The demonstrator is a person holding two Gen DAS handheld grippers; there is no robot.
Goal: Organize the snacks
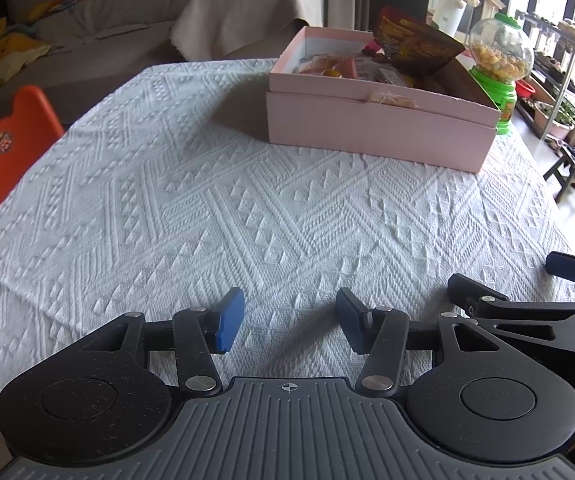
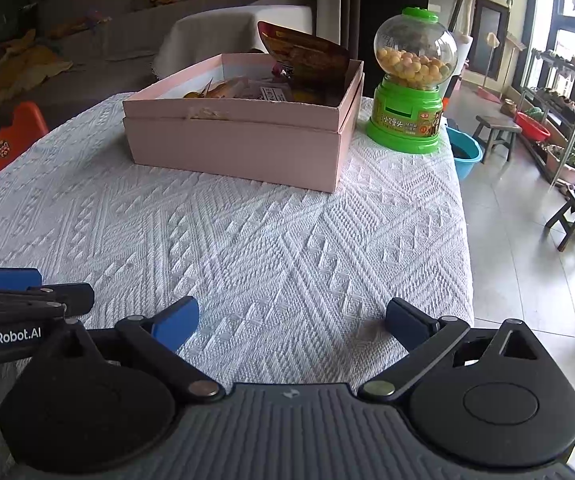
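At the far end of the desk (image 2: 271, 240), toward its right corner, sits the pink box (image 2: 239, 148) that already holds the snacks, with the green gumball dispenser (image 2: 409, 92) just beside it at the right edge. We judge that nothing loose is left on the white woven cloth, so the step in hand is a pause or a finish; what remains, if anything, is to tidy what stands up out of the box. To do that well, we would bring one gripper in over the near wall of the box, keep it above the rim, and press the tall packet down flat without shoving the box toward the dispenser. The other gripper could steady the near wall, since a cardboard box on cloth probably slides easily.

The box is a pale pink, shallow rectangle with a step along its side, as if it rests in its own lid, and a frayed patch on the near rim. Inside lie several wrapped snacks in orange, pink and clear film; we cannot read them. A dark red and brown snack bag (image 2: 307, 56) leans up against the far right wall, well above the rim.

The left gripper (image 1: 289, 320) hangs over the near edge with its jaws apart and nothing between them. The right gripper (image 2: 291, 320) is beside it, jaws spread wider, also empty.
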